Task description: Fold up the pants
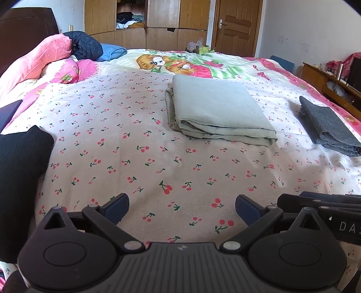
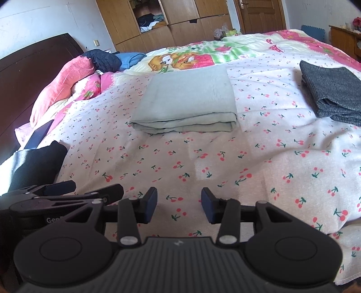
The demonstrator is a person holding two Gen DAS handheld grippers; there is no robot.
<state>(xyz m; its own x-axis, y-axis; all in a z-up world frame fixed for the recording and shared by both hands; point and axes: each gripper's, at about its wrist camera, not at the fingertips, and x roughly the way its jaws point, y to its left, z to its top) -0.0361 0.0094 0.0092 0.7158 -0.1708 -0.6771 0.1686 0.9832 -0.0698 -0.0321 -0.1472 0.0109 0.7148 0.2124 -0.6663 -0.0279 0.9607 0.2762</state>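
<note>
Left tool [image 1: 182,208] apart | right tool [image 2: 179,204] apart, empty | wardrobe [image 2: 149,20]: clothes inside

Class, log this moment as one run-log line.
stage: fold done | green pants: folded on bed | grey pants: folded, right | left gripper: open, empty | right gripper: open, empty

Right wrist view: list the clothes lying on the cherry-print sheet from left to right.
Black garment at the left edge → folded pale grey-green pants in the middle → folded dark grey tweed-like garment at the right.
</note>
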